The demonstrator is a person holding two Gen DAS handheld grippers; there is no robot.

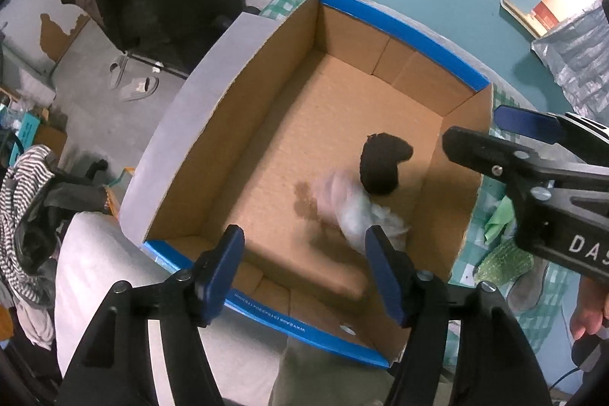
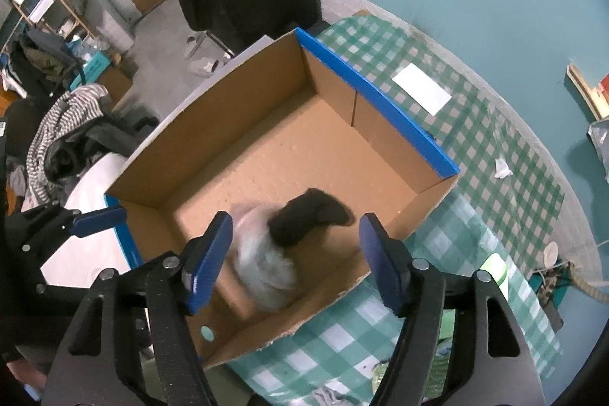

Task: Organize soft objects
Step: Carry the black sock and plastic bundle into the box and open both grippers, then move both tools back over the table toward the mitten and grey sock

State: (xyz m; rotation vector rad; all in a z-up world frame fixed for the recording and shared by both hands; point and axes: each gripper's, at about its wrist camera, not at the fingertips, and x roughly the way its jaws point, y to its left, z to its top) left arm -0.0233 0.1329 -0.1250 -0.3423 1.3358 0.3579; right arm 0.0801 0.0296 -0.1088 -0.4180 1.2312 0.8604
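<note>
A cardboard box [image 1: 198, 124] with blue edges sits on a green checked tablecloth; it also shows in the right wrist view [image 2: 403, 128]. Inside lie a black sock [image 1: 382, 166] and a blurred white soft cloth [image 1: 354, 208], touching each other. They show in the right wrist view as the sock [image 2: 308, 219] and the cloth [image 2: 262, 257]. My left gripper [image 1: 304, 246] is open and empty above the box's near edge. My right gripper [image 2: 295, 234] is open and empty above the box, and shows in the left wrist view [image 1: 491, 135] at the box's right wall.
A green knitted item [image 1: 502, 261] and a light green cloth [image 1: 498, 219] lie on the tablecloth [image 2: 475, 147] right of the box. A white card [image 2: 420, 88] and a crumpled tissue [image 2: 502, 169] lie behind it. A chair with striped clothes [image 2: 57, 128] stands left.
</note>
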